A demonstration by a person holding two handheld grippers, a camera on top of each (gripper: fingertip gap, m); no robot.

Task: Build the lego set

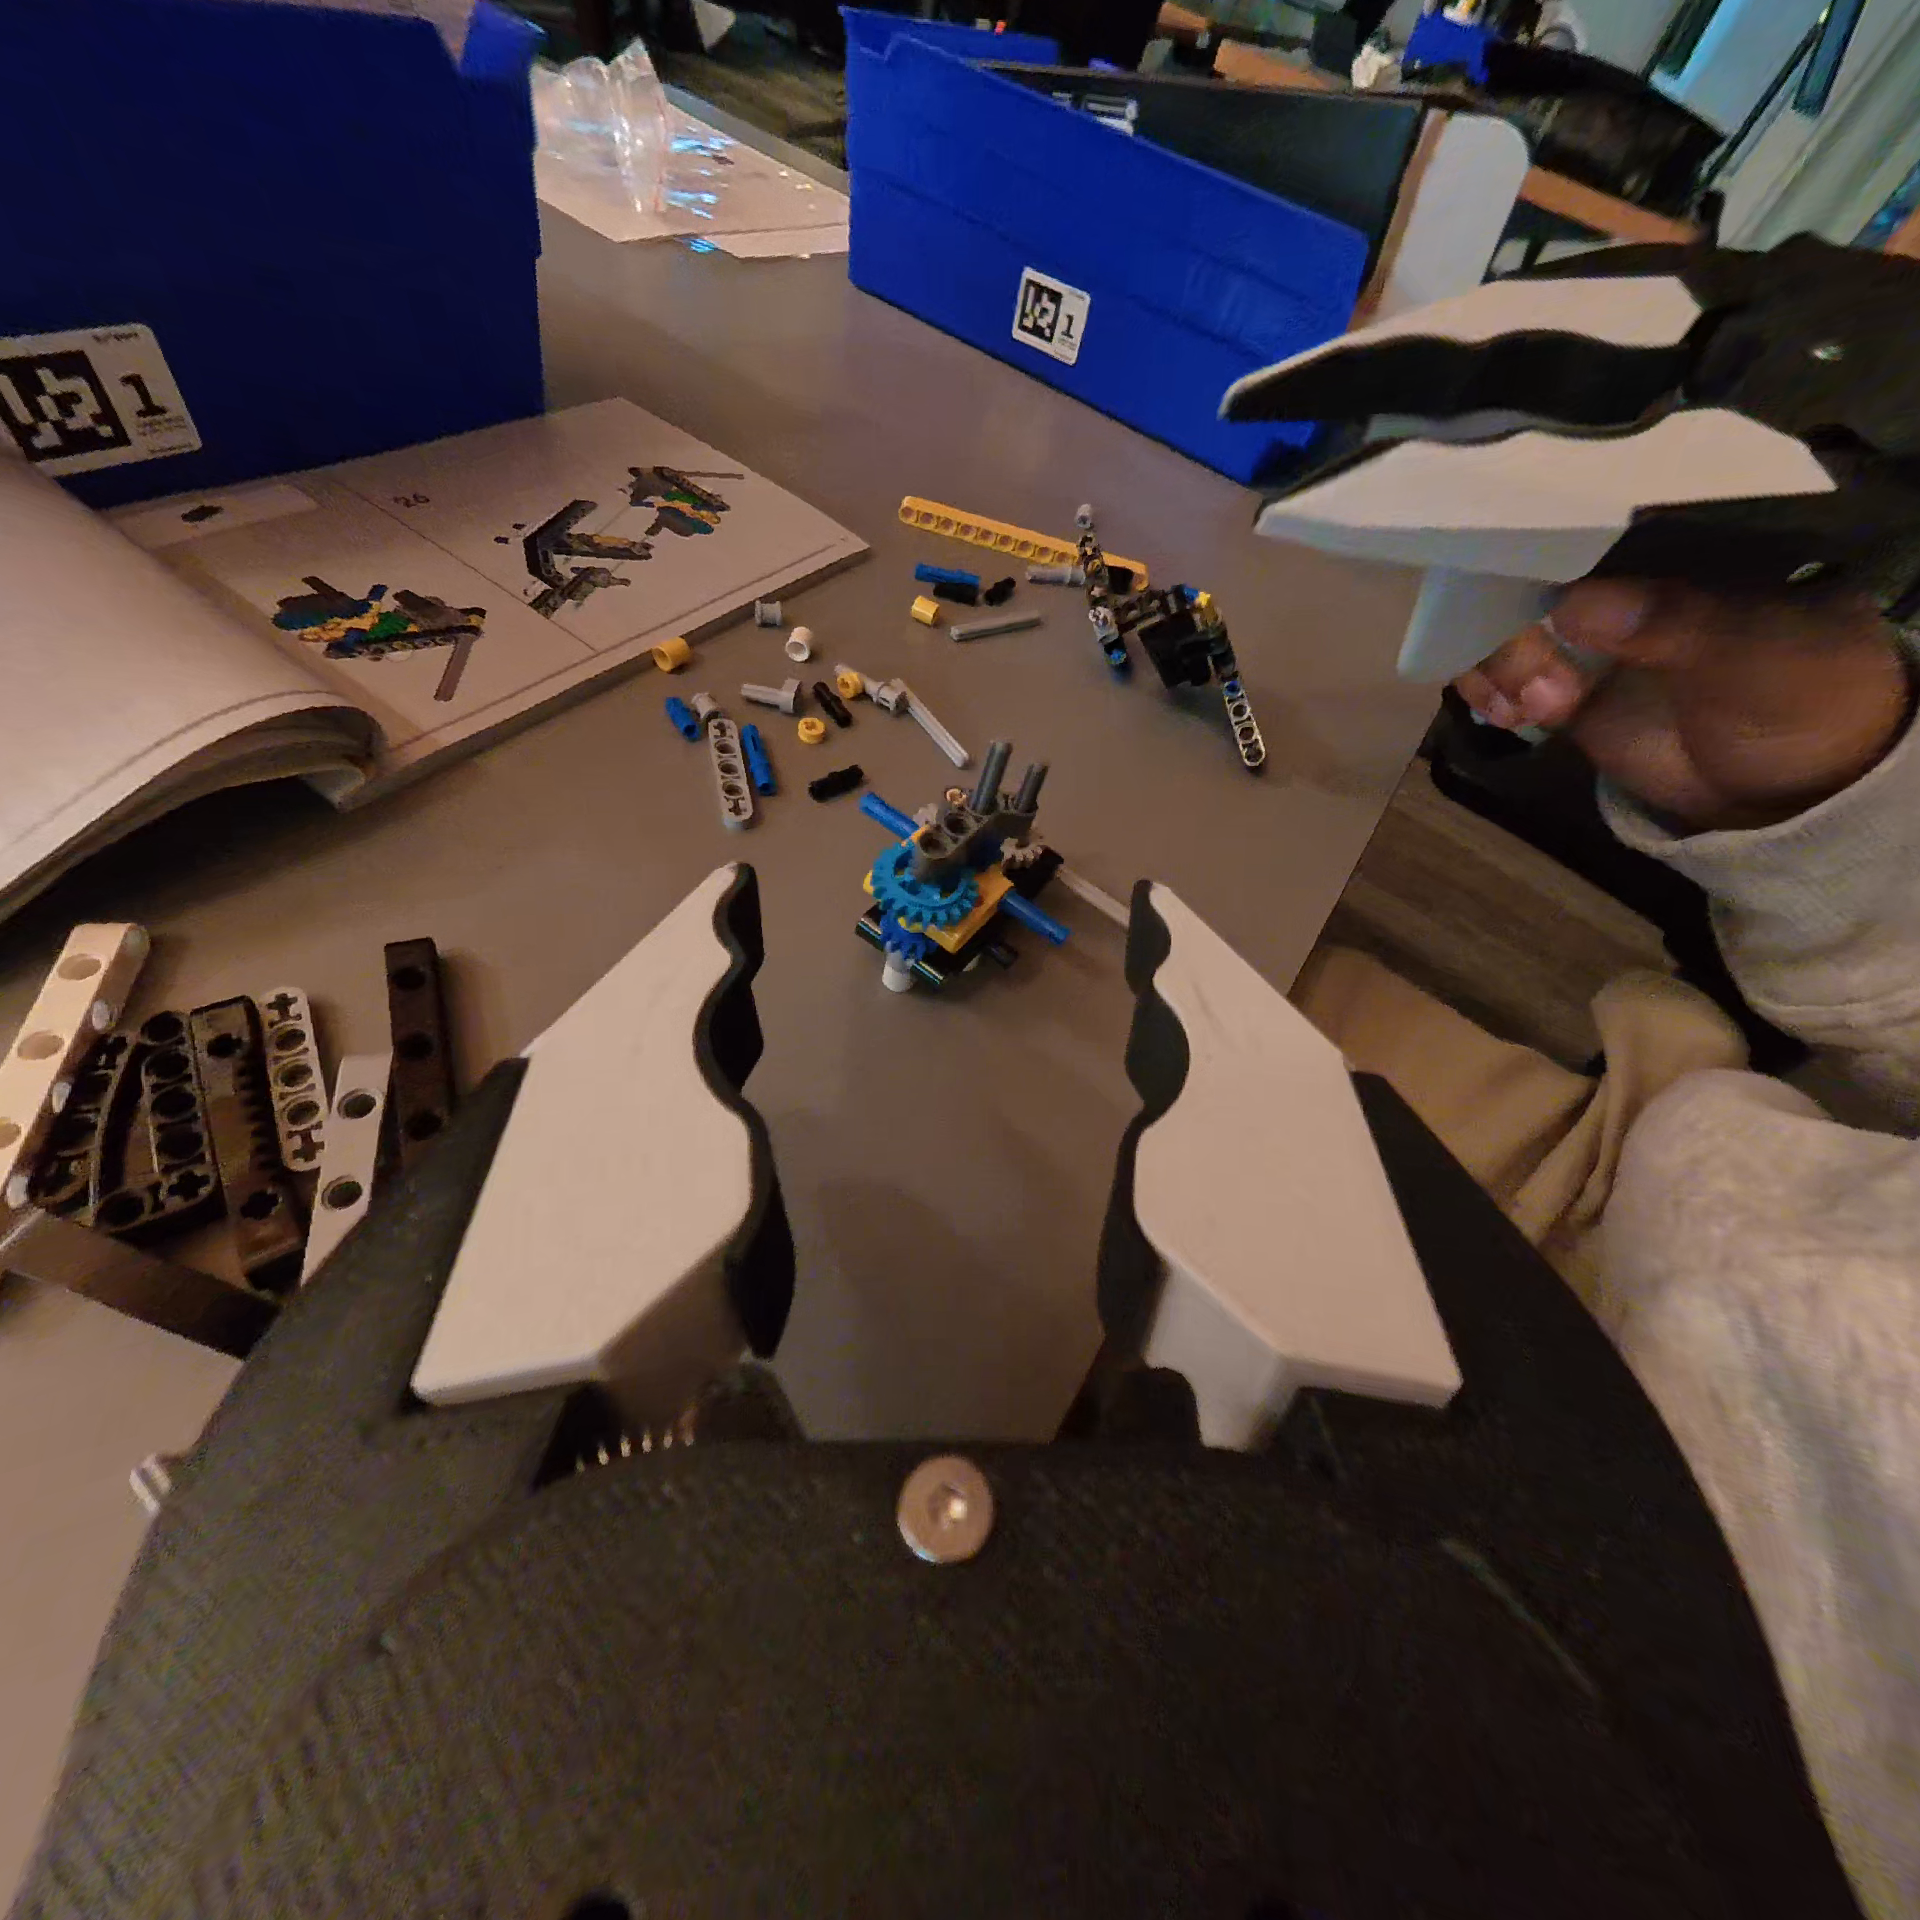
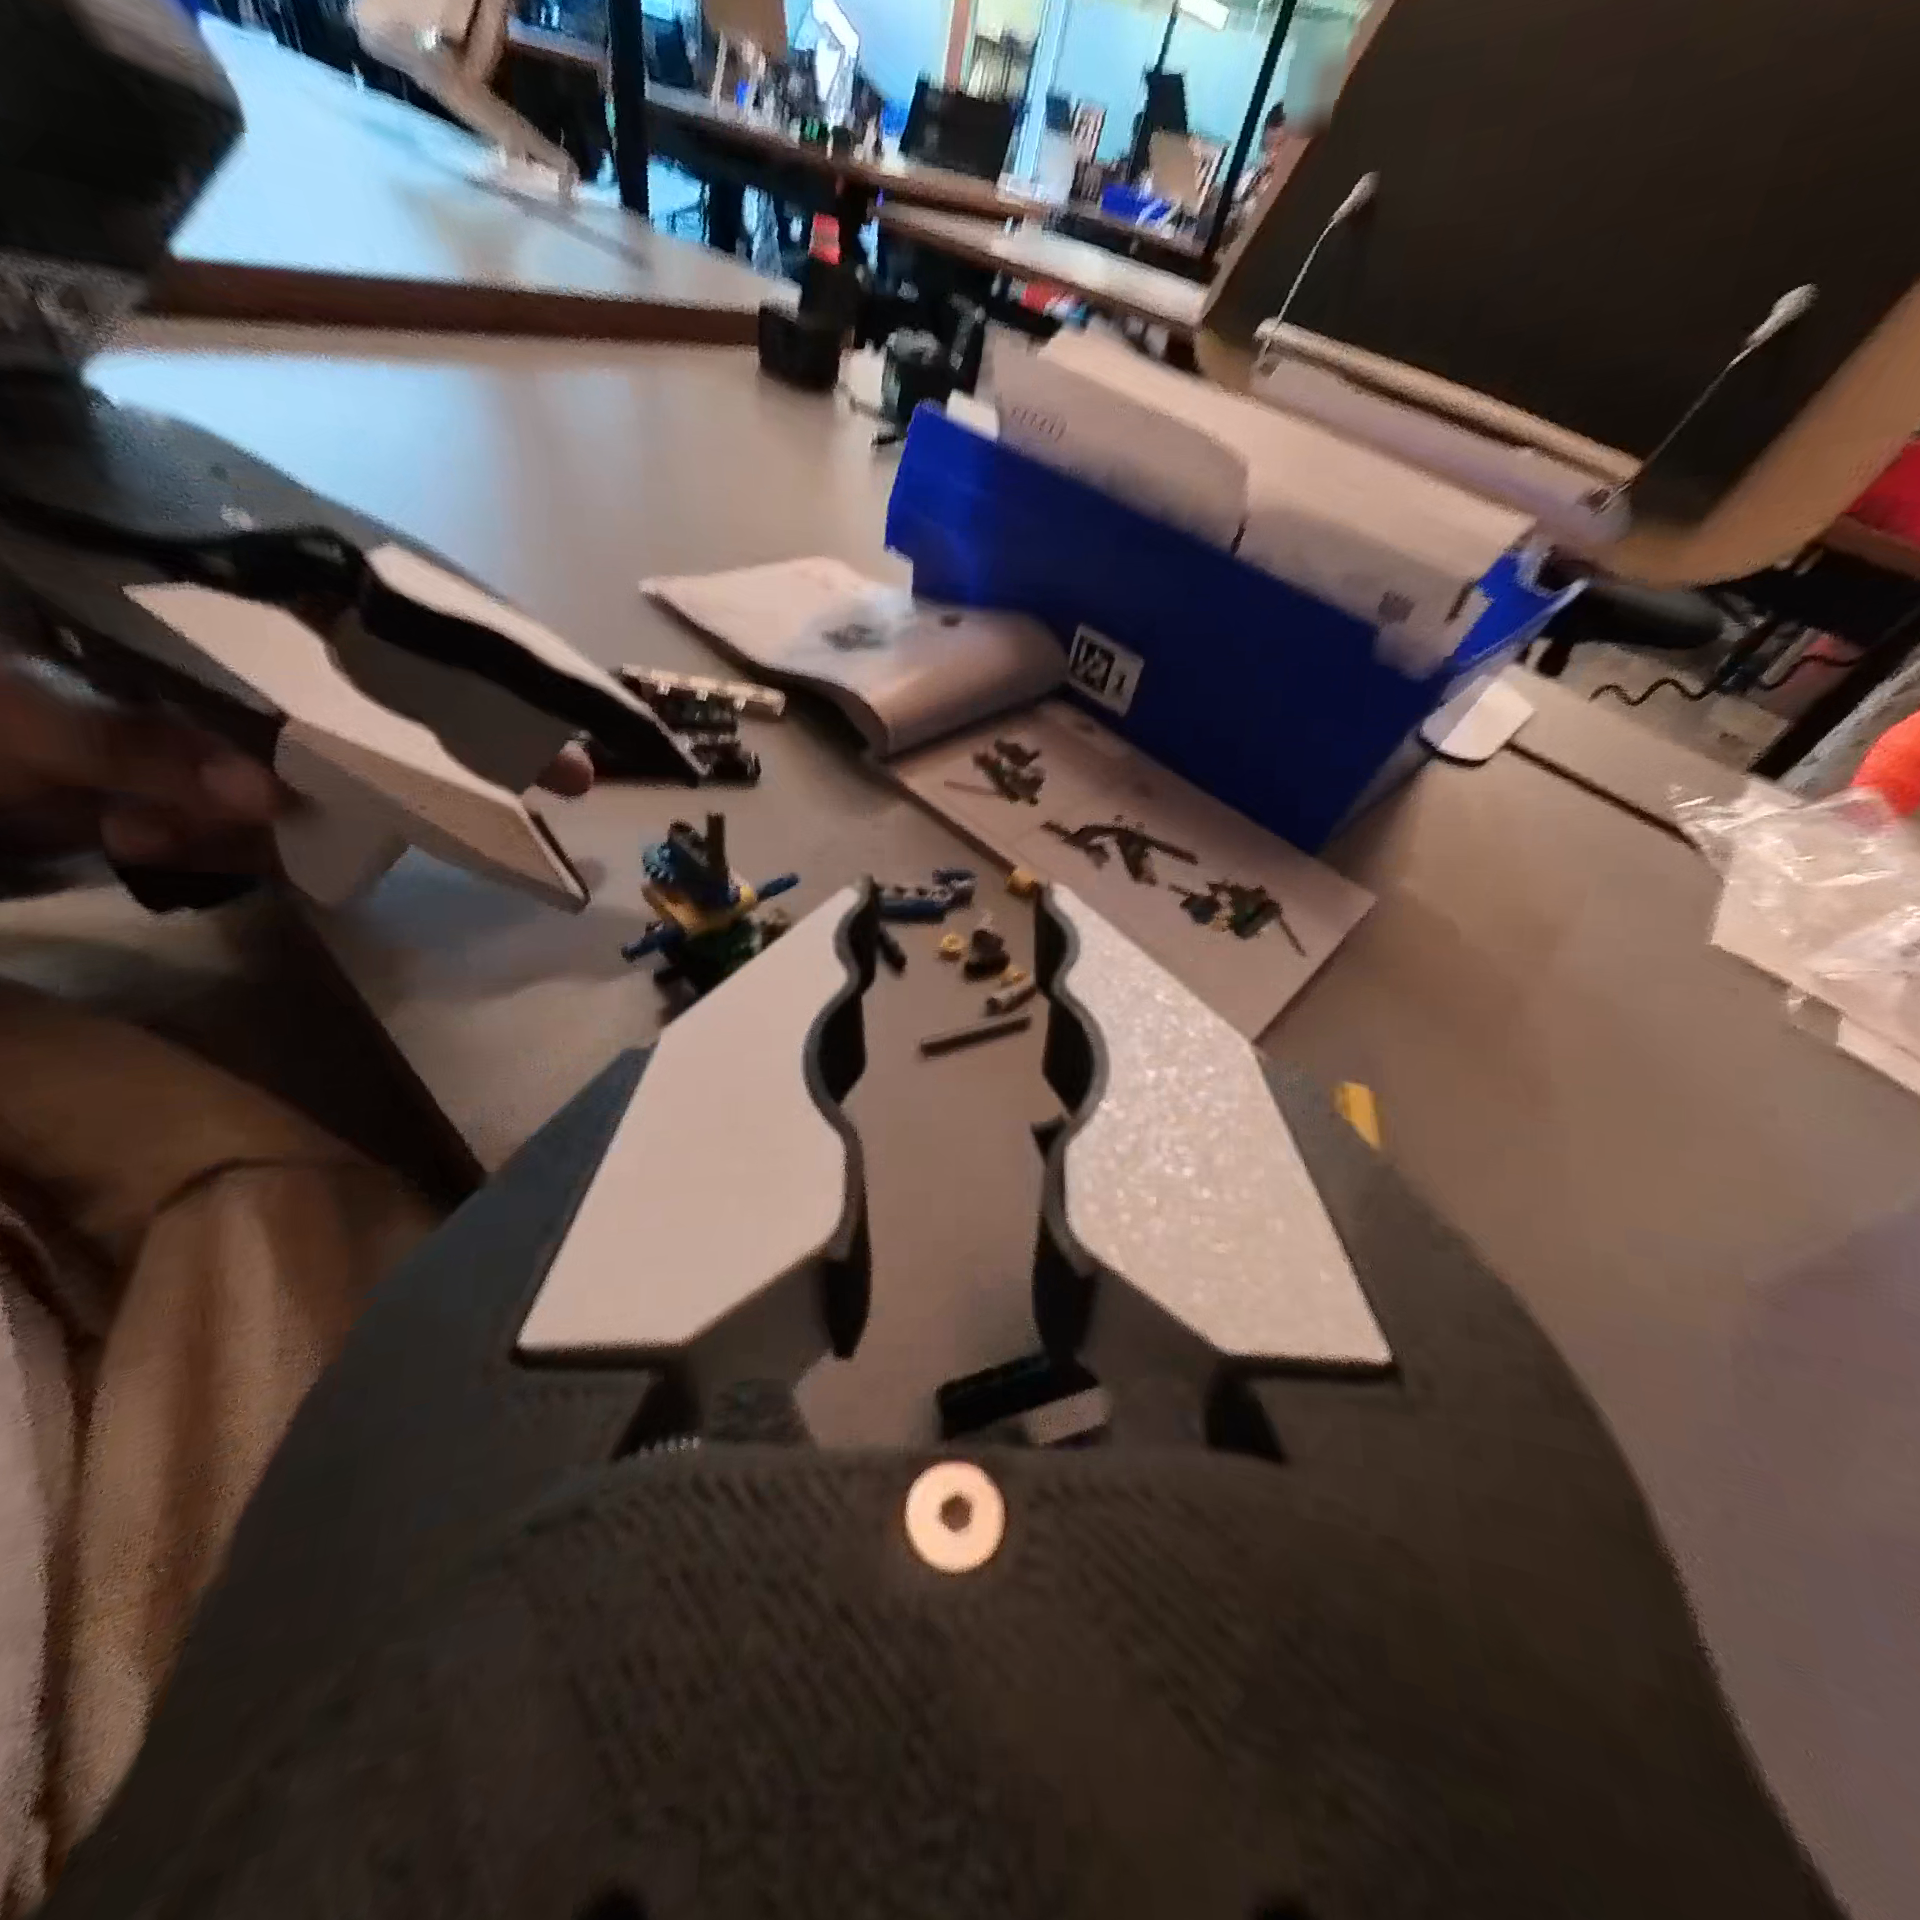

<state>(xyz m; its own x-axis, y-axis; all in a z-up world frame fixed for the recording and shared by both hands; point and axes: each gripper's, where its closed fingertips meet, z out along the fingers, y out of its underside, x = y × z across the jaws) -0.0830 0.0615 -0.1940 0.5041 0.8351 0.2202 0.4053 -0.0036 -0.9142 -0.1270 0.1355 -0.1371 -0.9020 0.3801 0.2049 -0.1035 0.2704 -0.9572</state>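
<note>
A small lego assembly (image 1: 956, 894) with a blue gear, yellow plate and grey pins stands on the grey table, just beyond my left gripper (image 1: 940, 904), which is open and empty above the table. It also shows in the right wrist view (image 2: 707, 904). A second, mostly black assembly (image 1: 1164, 623) lies farther back by a long yellow beam (image 1: 997, 535). Loose small pins and bushes (image 1: 810, 707) are scattered between them. My right gripper (image 2: 954, 899) is open and empty, held above the loose pieces (image 2: 977, 956); in the left wrist view it (image 1: 1247, 462) hovers at the upper right.
An open instruction booklet (image 1: 416, 592) lies at the left, with a pile of black and white beams (image 1: 208, 1101) in front of it. Two blue bins (image 1: 270, 239) (image 1: 1101, 260) stand at the back, clear plastic bags (image 1: 623, 135) between them. The table edge (image 1: 1351, 883) runs along the right. It is some 15 centimeters from my right tips to the long yellow beam (image 1: 997, 535).
</note>
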